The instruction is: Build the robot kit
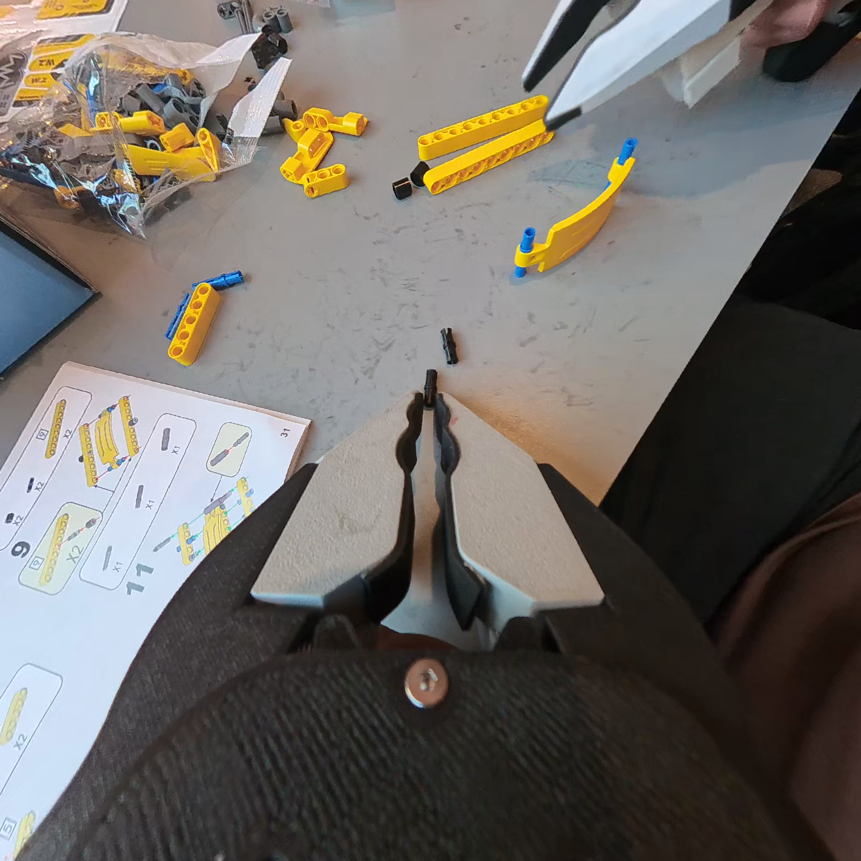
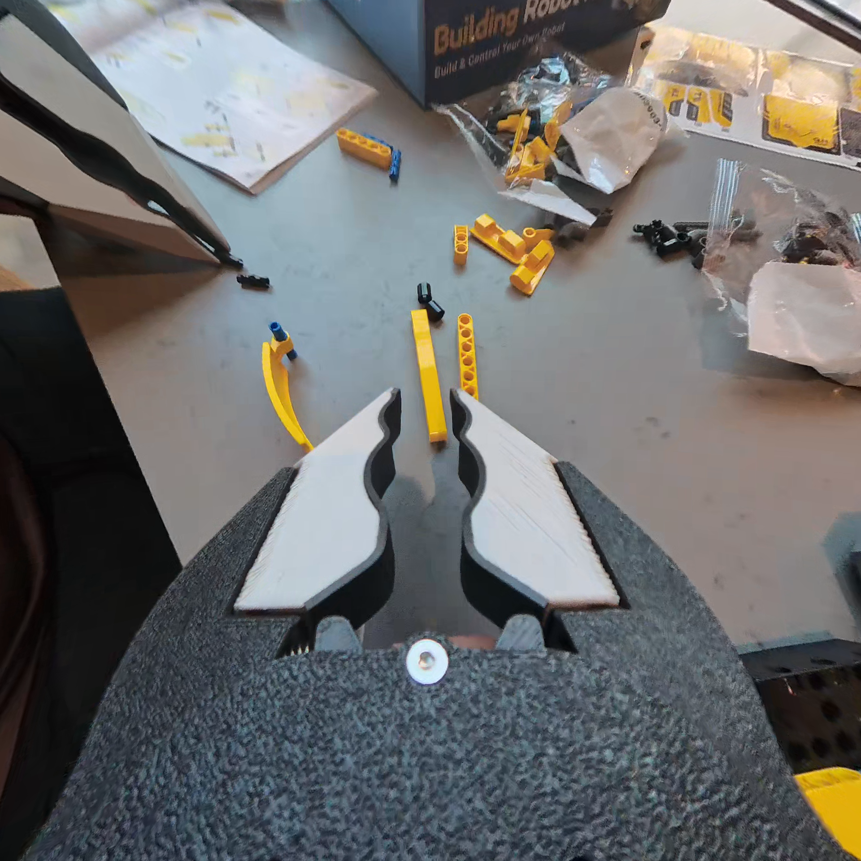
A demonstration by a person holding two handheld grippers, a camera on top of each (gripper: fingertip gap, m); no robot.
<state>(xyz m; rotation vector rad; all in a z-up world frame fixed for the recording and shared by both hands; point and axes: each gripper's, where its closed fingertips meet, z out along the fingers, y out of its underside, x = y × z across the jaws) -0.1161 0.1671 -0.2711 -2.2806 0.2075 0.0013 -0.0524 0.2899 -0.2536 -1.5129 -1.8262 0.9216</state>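
Note:
My left gripper (image 1: 429, 399) is shut on a small black pin (image 1: 429, 383) that sticks out of its tips, just above the grey table. A second black pin (image 1: 449, 345) lies just beyond it. My right gripper (image 2: 425, 396) is open, its fingers either side of the near end of a long yellow beam (image 2: 427, 372). A second long yellow beam (image 2: 467, 354) with holes lies beside it. In the left wrist view the right gripper (image 1: 554, 109) shows at the beams' (image 1: 484, 128) far end. A curved yellow panel (image 1: 582, 219) with blue pins lies nearby.
An open instruction booklet (image 1: 116, 489) lies at the left. A torn plastic bag of parts (image 1: 121, 140) and loose yellow pieces (image 1: 317, 149) lie at the back. Two black bushes (image 1: 410, 181) sit by the beams. A dark box (image 2: 512, 42) stands behind. The table edge (image 1: 699, 372) runs along the right. The gap from one gripper's tips to the other's is roughly 15 cm.

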